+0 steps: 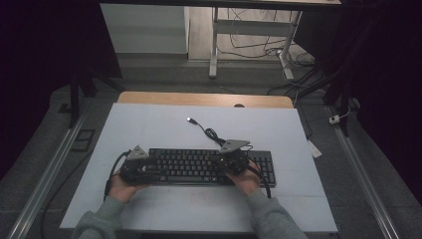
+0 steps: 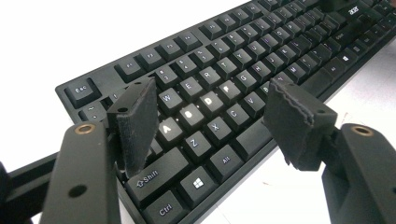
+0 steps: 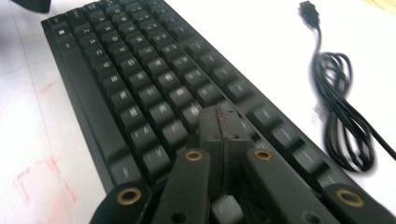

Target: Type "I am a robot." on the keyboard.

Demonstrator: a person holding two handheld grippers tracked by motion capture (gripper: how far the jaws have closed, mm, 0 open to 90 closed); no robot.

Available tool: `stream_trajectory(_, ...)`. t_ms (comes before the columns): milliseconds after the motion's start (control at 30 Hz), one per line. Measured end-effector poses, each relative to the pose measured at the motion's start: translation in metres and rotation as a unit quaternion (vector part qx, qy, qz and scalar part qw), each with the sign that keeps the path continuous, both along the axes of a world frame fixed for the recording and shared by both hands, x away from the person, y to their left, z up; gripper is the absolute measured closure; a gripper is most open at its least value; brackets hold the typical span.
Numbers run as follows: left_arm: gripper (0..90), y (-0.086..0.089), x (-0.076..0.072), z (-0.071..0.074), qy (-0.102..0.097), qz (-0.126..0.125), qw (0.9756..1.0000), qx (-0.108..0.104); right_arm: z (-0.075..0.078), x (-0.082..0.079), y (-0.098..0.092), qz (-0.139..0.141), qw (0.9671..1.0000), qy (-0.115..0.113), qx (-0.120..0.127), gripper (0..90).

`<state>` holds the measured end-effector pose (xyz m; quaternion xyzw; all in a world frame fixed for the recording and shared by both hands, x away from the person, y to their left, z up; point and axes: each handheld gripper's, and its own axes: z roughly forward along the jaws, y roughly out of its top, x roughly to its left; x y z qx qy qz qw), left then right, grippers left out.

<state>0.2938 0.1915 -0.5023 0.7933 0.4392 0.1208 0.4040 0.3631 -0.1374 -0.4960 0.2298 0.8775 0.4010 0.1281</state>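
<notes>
The keyboard lies across the near middle of the bench. The left tongs hang spread over its left keys, gripping nothing. The right tongs, pressed together, form a single tip over the right-hand keys, likely for pressing one.

My black full-size keyboard lying flat, long side toward me, on the white table, keys up, its black USB cable coiled loosely just behind.
</notes>
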Motion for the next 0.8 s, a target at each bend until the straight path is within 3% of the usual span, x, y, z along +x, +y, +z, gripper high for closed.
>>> stream_trajectory(133,34.9,0.001,0.0,0.0,-0.001,0.002,1.0,0.001,-0.001,-0.004,-0.017,-0.008,0.9999,0.003,0.005,88.7)
stream_trajectory(367,34.7,0.001,0.0,0.0,-0.002,0.004,1.0,0.001,-0.001,-0.009,-0.034,-0.023,0.9996,0.0,0.017,66.9)
stream_trajectory(567,34.6,0.001,0.0,0.0,-0.001,0.005,1.0,0.004,-0.001,-0.011,-0.033,-0.02,0.9997,-0.006,0.015,56.8)
stream_trajectory(800,34.5,0.0,0.001,0.0,0.0,0.004,1.0,0.007,-0.001,-0.013,-0.027,-0.003,0.9997,-0.011,0.019,52.6)
